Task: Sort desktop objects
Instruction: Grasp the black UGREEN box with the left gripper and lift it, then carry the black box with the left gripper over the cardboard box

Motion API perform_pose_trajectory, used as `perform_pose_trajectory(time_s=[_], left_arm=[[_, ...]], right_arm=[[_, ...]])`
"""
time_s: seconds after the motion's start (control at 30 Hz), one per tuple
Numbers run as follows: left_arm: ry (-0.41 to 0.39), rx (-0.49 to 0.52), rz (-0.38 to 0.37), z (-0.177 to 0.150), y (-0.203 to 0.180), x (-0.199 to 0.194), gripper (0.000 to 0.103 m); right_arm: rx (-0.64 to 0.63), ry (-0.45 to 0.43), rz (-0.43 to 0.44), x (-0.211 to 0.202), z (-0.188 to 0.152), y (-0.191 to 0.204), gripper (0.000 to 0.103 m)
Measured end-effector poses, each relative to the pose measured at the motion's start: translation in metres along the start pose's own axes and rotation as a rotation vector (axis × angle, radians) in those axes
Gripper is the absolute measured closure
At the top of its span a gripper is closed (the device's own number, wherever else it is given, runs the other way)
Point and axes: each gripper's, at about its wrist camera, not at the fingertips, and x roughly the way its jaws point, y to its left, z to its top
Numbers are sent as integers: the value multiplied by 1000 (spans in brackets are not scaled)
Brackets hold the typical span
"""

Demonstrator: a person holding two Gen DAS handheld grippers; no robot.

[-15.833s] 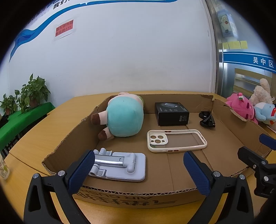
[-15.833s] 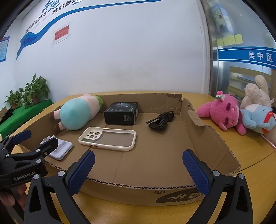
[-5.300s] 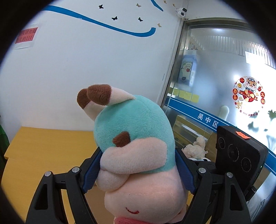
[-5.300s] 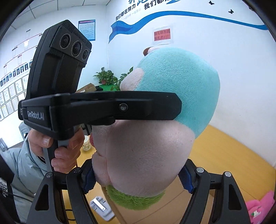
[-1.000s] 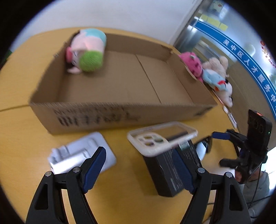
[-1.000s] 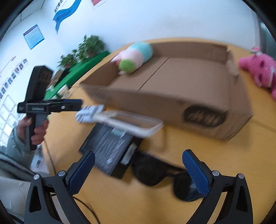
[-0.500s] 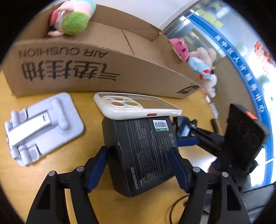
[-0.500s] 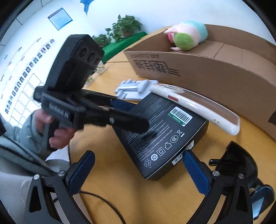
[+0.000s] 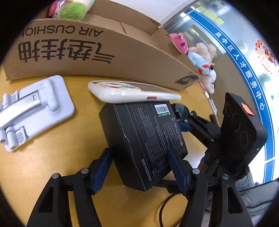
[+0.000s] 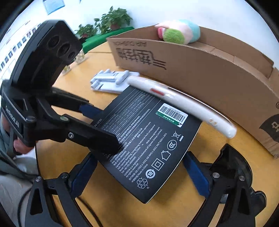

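Yellow wooden tabletop [image 9: 57, 157], white wall and glazed partition behind.

Left gripper [image 9: 141, 167]: blue pads set against both long sides of the flat black printed carton [image 9: 144, 139]; jaws have just been closing, carton between them, grip apparently made.

Right gripper [image 10: 139, 176]: jaws spread, straddling one corner of the same carton; whether its pads touch cannot be told.

Cream plastic phone case [image 9: 132, 95]: lies tilted, one edge propped on the carton's far end.

Pale grey folding phone stand [image 9: 34, 108]: flat on the table, just beside the carton.

Black sunglasses [image 10: 232, 164]: on the table behind the right gripper's outer finger.

Brown corrugated cardboard box [image 9: 97, 52]: holds only the pastel plush toy [image 9: 73, 8].

Progress, judged: one item sorted; carton in hand; case, stand and sunglasses remain outside.

View differences: left wrist alone shows the pink, beige and blue plush pile [image 9: 197, 52] beyond the box; right wrist alone shows the sunglasses, potted plants [image 10: 111, 19] and the person's hand [image 10: 19, 145].
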Motion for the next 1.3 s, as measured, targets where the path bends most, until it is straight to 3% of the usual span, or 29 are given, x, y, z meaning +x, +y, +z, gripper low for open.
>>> perform_pose_trajectory(time_s=[0.23, 0.57, 1.03, 1.3], left_arm=[[-38, 36, 38, -4, -26, -31, 37], [-166, 127, 43, 21, -55, -63, 37], [-342, 313, 109, 105, -90, -92, 37], [-456, 396, 149, 174, -106, -118, 37]], right_arm=[[21, -52, 49, -34, -6, 7, 4], [-9, -204, -5, -90, 14, 15, 4], [-116, -340, -182, -139, 81, -20, 4], [-165, -419, -250, -159, 154, -52, 4]])
